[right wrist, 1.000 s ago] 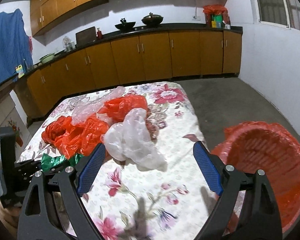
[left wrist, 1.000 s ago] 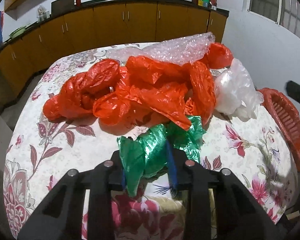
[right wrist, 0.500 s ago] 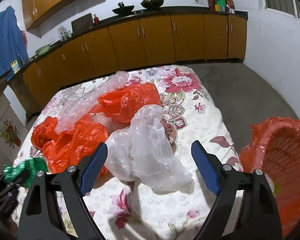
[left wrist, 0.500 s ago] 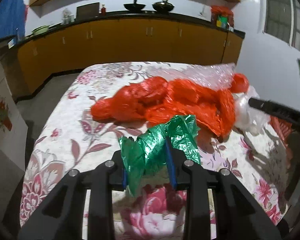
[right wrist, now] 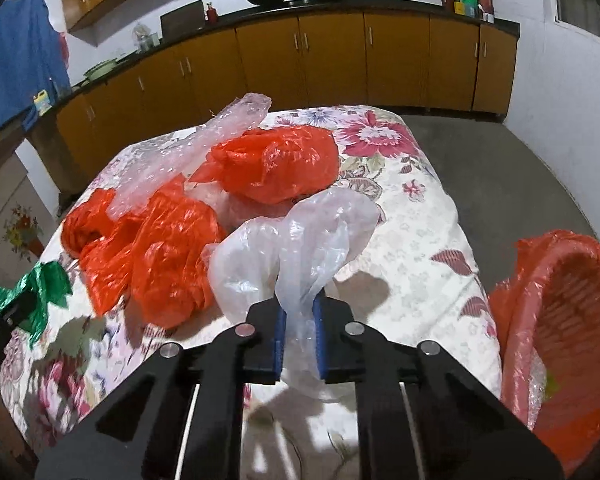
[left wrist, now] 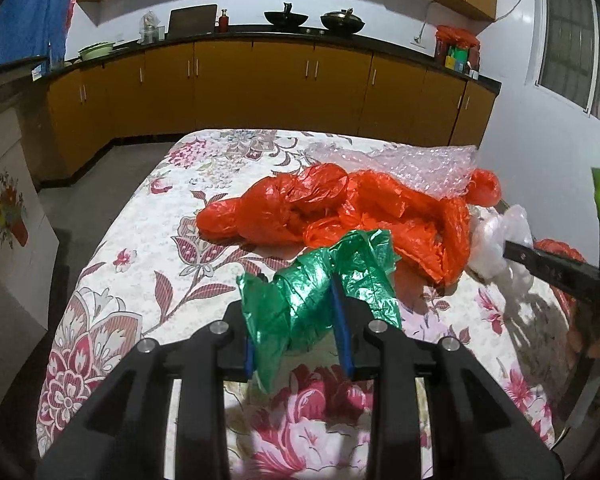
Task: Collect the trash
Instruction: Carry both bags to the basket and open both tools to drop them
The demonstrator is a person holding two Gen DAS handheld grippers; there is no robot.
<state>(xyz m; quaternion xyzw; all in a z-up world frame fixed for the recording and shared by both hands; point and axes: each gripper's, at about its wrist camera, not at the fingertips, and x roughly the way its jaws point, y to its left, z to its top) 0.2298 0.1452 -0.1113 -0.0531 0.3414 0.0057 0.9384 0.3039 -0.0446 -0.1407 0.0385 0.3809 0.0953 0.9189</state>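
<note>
My left gripper (left wrist: 298,328) is shut on a crumpled green plastic bag (left wrist: 320,280), held just above the flowered tablecloth (left wrist: 140,280). My right gripper (right wrist: 298,336) is shut on a clear white plastic bag (right wrist: 296,248), whose bulk rises in front of the jaws. Behind both lie several crumpled orange bags (left wrist: 340,212) (right wrist: 164,256) and a sheet of bubble wrap (left wrist: 420,160) (right wrist: 204,140). In the right wrist view the green bag (right wrist: 36,288) shows at the left edge. From the left wrist view the right gripper's black body (left wrist: 552,270) crosses in from the right, with the white bag (left wrist: 496,240) at its tip.
A red slatted basket lined with orange plastic (right wrist: 564,320) stands off the table's right edge. Orange kitchen cabinets (left wrist: 280,80) under a dark counter run along the back wall. Grey floor (right wrist: 500,184) lies to the right of the table, and a blue cloth (right wrist: 16,60) hangs at the far left.
My right gripper came down over the white bag and closed its wide jaws on it. My left gripper lifted back with the green bag still held.
</note>
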